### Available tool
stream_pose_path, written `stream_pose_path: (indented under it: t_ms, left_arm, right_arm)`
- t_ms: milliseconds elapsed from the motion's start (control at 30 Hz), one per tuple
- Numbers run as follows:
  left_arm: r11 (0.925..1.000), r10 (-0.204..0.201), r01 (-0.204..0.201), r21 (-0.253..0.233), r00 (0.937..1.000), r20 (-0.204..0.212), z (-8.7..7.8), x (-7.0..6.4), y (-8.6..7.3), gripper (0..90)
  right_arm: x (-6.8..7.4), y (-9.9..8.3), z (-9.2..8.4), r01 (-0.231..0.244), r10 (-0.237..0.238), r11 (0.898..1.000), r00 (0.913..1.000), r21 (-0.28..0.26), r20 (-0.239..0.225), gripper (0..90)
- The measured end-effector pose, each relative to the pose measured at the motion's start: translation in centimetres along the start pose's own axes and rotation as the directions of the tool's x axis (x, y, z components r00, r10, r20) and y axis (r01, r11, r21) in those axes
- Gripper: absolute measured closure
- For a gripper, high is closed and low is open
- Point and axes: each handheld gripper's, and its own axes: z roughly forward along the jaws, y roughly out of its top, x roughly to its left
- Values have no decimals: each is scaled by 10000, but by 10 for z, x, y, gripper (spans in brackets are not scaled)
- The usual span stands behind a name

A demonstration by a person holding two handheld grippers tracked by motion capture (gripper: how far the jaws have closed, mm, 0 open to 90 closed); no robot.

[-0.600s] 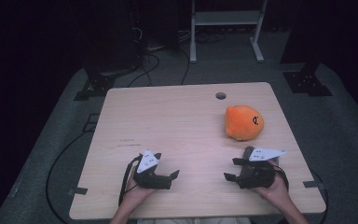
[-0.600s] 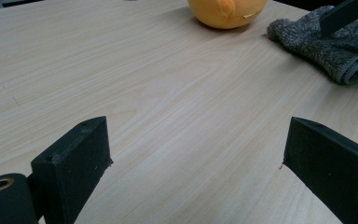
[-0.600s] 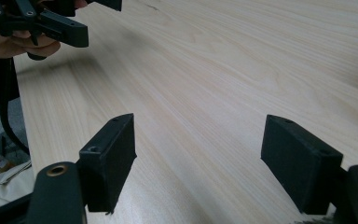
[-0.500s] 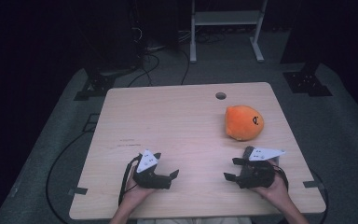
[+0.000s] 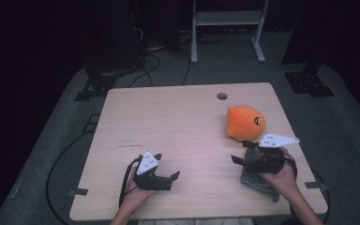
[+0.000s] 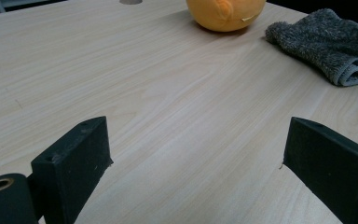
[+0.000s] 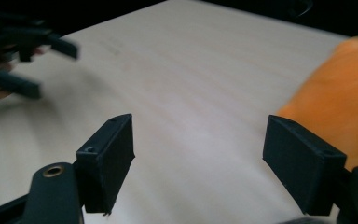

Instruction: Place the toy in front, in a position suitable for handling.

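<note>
Left jaws: spread wide with only bare wood between them; in the left gripper view my two black pads stand far apart over the table [image 6: 168, 84].
Right jaws: also spread, nothing pinched; in the right gripper view the pads frame empty tabletop.
Left gripper [image 5: 171, 178]: low over the near left part of the table, lying roughly level, jaws pointing toward the right side, its grey three-cornered plate facing up.
Left hand [image 5: 136, 190]: wrapped round the gripper's back from below, forearm coming in from the near edge.
Right gripper [image 5: 238, 154]: raised above the near right part of the table, jaws pointing left toward the table's middle, grey plate on top sticking out to the right.
Right hand [image 5: 281, 176]: gripping the body from behind, wrist angled in from the near right corner.
Orange plush toy [image 5: 245, 123]: sitting on the right half of the table, just beyond my right gripper and apart from its pads; in the right gripper view it is a blurred orange mass [image 7: 340, 112] at the right edge, beside the right pad.
Grey cloth [image 5: 258, 180]: bunched on the table beneath my right hand and gripper; in the left gripper view it lies folded [image 6: 331, 44] near the plush toy, not touching it.
Round hole [image 5: 222, 96]: in the tabletop beyond the toy, near the far edge.
Cable [image 5: 124, 185]: looping from my left gripper back past the hand.
</note>
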Motion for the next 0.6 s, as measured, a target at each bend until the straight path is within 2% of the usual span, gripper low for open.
stream_pose_path:
  t_ms: [100, 267, 333, 433, 467, 500, 600]
  left_arm:
    - [10000, -54, 54, -11, 10000, 14, 1, 0, 0, 65]
    - [10000, -65, 65, -14, 10000, 52, 1, 0, 0, 65]
    - [10000, -43, 43, 0, 10000, 61, 1, 1, 0, 65]
    - [10000, -28, 28, 26, 10000, 74, 2, 1, 0, 65]
    - [10000, -25, 25, 25, 10000, 74, 2, 1, 0, 65]
    - [10000, -23, 23, 22, 10000, 73, 2, 1, 0, 65]
    - [10000, -23, 23, 28, 10000, 73, 2, 0, -1, 65]
  right_arm:
    - [-19, 13, -1, -32, 55, 9993, 9980, -367, 623, 229]
    - [-56, 25, 3, -301, 378, 9984, 9845, -475, 1714, 214]
    - [-73, 27, 6, -660, 777, 9959, 9746, -621, 2101, 214]
    - [-92, 29, 11, -1020, 1200, 9912, 9618, -846, 2461, 214]
    - [-99, 29, 15, -1204, 1385, 9892, 9541, -834, 2656, 214]
    - [-102, 28, 17, -1267, 1450, 9884, 9519, -843, 2698, 214]
    - [-114, 26, 29, -1690, 1848, 9825, 9354, -780, 3014, 214]
